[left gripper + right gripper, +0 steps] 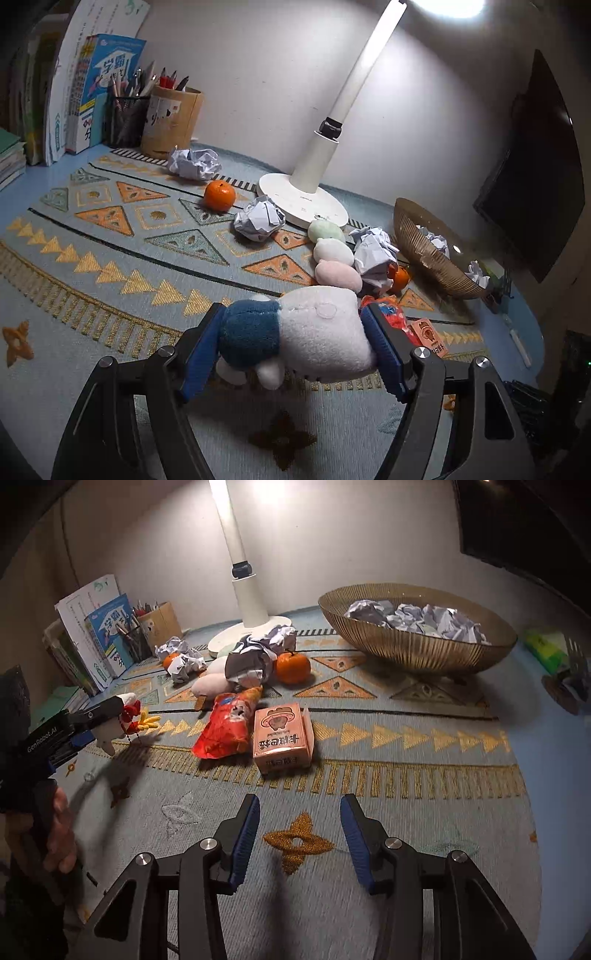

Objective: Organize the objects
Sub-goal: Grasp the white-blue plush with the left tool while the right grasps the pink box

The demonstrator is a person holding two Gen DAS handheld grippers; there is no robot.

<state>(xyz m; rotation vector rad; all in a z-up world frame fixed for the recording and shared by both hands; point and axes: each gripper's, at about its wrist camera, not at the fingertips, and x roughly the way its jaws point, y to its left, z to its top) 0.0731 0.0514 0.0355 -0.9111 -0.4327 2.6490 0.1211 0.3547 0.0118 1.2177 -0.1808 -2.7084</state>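
My left gripper [295,343] is shut on a white and blue plush toy [317,332], held just above the patterned mat [110,258]. The right wrist view shows that gripper [103,723] at the left edge in a person's hand, with the toy's red and yellow parts [133,716] sticking out. My right gripper [299,827] stands open over bare mat, nothing between its pads. Ahead of it lie a pink box [282,738] and a red snack bag [225,727]. Crumpled paper balls [258,219] and oranges [219,195] lie scattered on the mat.
A ribbed gold bowl [417,650] at the back right holds several paper balls. A white lamp base [295,199] stands mid-back, with a pastel dumpling plush [332,254] in front of it. Pen holders [170,118] and books [92,92] line the back left.
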